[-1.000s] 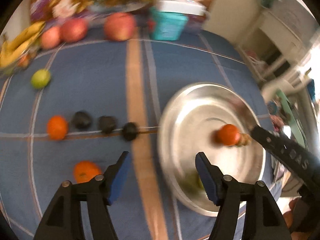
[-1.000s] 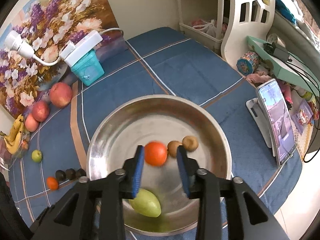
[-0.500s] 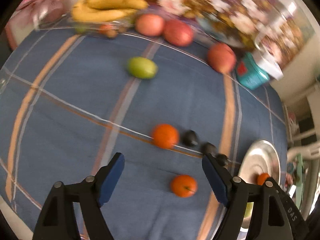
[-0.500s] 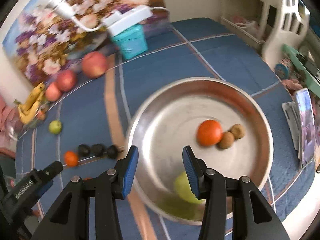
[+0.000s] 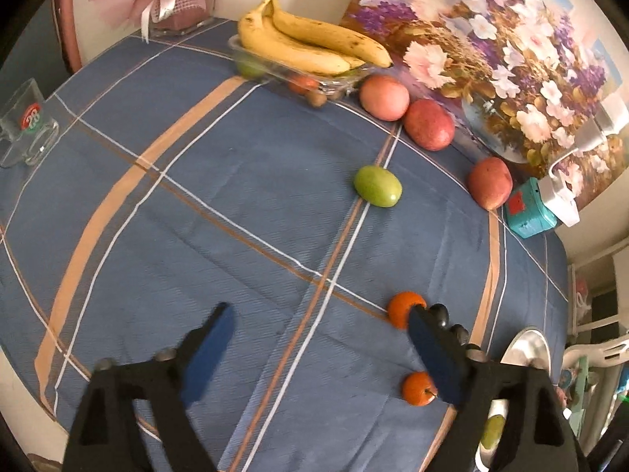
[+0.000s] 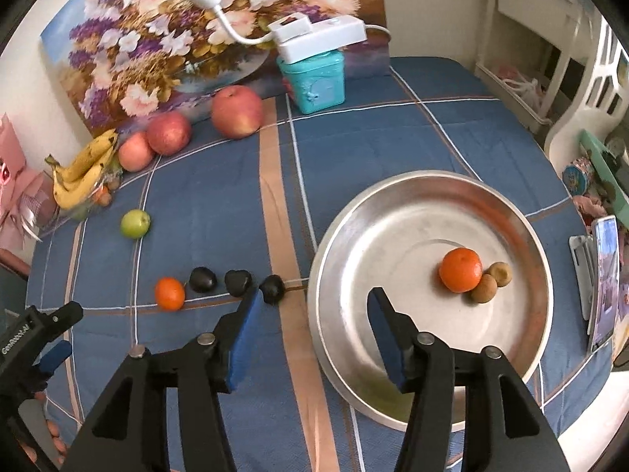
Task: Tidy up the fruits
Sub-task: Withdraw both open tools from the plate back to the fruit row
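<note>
My left gripper spreads its jaws wider over bare blue cloth on the desk, and my right gripper is opening too, nothing between either pair. One glossy orange sits in the steel bowl against two small brown fruits. My right-hand finger hides part of the loose orange, and the green fruit low in the bowl is mostly blocked.
</note>
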`<action>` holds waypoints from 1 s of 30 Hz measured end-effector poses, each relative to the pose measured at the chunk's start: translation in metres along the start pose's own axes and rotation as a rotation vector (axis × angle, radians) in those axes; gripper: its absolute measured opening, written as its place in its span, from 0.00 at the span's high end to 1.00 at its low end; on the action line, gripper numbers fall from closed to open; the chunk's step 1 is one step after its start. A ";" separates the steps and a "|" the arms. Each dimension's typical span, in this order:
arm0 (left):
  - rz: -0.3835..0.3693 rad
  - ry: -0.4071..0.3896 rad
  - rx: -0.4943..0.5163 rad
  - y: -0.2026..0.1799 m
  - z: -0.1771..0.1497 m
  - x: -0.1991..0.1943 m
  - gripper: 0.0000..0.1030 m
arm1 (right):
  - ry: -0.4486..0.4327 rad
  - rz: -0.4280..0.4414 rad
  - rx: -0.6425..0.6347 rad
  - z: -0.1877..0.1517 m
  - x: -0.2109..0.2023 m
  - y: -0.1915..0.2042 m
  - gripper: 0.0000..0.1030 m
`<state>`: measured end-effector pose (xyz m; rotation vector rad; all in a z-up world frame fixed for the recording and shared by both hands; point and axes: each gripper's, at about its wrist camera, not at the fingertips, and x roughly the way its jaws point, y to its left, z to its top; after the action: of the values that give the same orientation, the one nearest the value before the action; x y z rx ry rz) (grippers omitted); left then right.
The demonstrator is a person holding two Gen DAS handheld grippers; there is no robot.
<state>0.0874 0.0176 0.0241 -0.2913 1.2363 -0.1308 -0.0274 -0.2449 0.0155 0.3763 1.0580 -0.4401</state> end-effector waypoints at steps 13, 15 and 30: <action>0.019 0.018 -0.037 0.015 0.000 0.006 0.00 | -0.008 -0.029 -0.056 -0.009 0.011 0.023 0.01; 0.030 0.024 -0.021 0.011 -0.002 0.010 0.00 | -0.014 -0.044 -0.061 -0.010 0.012 0.025 0.01; 0.035 0.159 0.097 -0.022 -0.024 0.050 0.00 | 0.015 -0.088 -0.056 -0.019 0.022 0.023 0.01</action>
<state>0.0819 -0.0199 -0.0218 -0.1770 1.3873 -0.1860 -0.0206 -0.2193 -0.0106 0.2845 1.1026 -0.4857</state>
